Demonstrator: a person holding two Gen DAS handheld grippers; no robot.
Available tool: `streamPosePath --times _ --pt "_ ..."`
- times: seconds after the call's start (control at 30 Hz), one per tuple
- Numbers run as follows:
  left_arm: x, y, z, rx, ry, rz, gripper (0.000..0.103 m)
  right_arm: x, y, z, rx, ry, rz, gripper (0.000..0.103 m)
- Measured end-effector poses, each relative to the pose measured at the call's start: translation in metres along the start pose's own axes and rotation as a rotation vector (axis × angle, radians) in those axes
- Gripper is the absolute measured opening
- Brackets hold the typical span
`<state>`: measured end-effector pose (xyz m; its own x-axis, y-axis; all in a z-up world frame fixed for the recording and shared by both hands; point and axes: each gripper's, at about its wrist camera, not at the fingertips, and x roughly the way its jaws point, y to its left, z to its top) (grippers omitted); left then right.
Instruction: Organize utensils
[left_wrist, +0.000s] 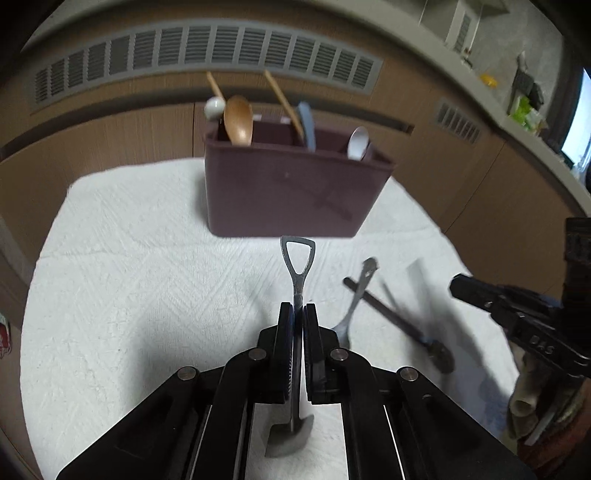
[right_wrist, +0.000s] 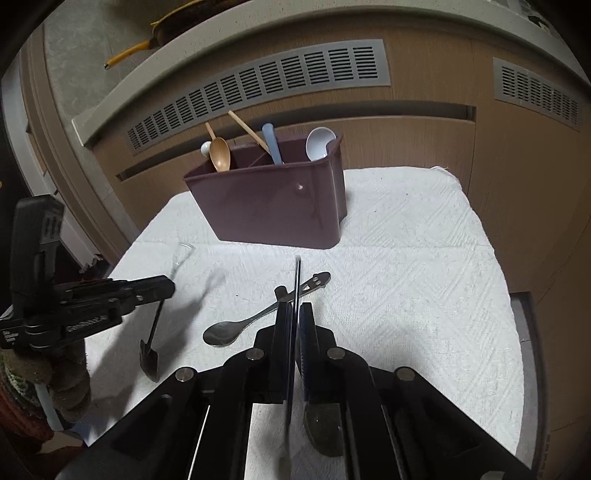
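Observation:
A dark maroon utensil caddy (left_wrist: 291, 192) (right_wrist: 273, 206) stands at the far side of a white towel (left_wrist: 129, 295) (right_wrist: 406, 295). It holds a wooden spoon (left_wrist: 239, 120), a white spoon (left_wrist: 358, 143), a blue handle (left_wrist: 308, 125) and wooden sticks. My left gripper (left_wrist: 298, 314) is shut on a metal shovel-shaped spoon (left_wrist: 297, 266), held above the towel; it also shows in the right wrist view (right_wrist: 149, 354). My right gripper (right_wrist: 295, 314) is shut on a thin dark utensil (right_wrist: 296, 280), whose dark handle shows in the left wrist view (left_wrist: 388, 314). A metal spoon (right_wrist: 236, 326) (left_wrist: 354, 299) lies on the towel.
Brown cabinet fronts with grey vent grilles (left_wrist: 207, 51) (right_wrist: 258, 85) rise behind the towel. A counter with small items (left_wrist: 524, 103) runs at the right. A yellow-handled pan (right_wrist: 147, 40) sits on the counter above.

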<state>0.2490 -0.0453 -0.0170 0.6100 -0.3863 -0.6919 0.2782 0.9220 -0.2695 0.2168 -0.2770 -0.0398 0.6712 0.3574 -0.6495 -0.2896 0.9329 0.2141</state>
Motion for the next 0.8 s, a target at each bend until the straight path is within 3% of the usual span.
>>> streamPosePath --times 0.13,0.23,0.33,0.5,0.63,0.8 --pt "-0.019 -0.001 0.0 0.0 -0.044 -0.015 0.004 -0.006 0.007 0.002 -0.015 -0.01 0.003 0.005" --pt "-0.026 0.006 0.0 -0.022 -0.053 -0.024 0.004 0.006 0.006 -0.001 -0.022 0.066 0.005 0.005" --pt "-0.037 0.01 -0.002 -0.031 -0.075 -0.031 0.004 0.024 0.001 -0.01 -0.006 0.128 -0.046 0.012" --pt "-0.043 0.009 -0.004 -0.028 -0.088 -0.05 0.004 0.06 -0.014 -0.02 0.114 0.226 -0.052 0.018" --pt "-0.042 0.008 -0.005 -0.029 -0.09 -0.055 0.004 0.071 -0.011 -0.013 0.126 0.201 -0.084 0.02" --pt "-0.044 0.008 -0.007 -0.036 -0.095 -0.06 0.004 0.066 0.012 -0.012 -0.007 0.194 -0.094 0.011"
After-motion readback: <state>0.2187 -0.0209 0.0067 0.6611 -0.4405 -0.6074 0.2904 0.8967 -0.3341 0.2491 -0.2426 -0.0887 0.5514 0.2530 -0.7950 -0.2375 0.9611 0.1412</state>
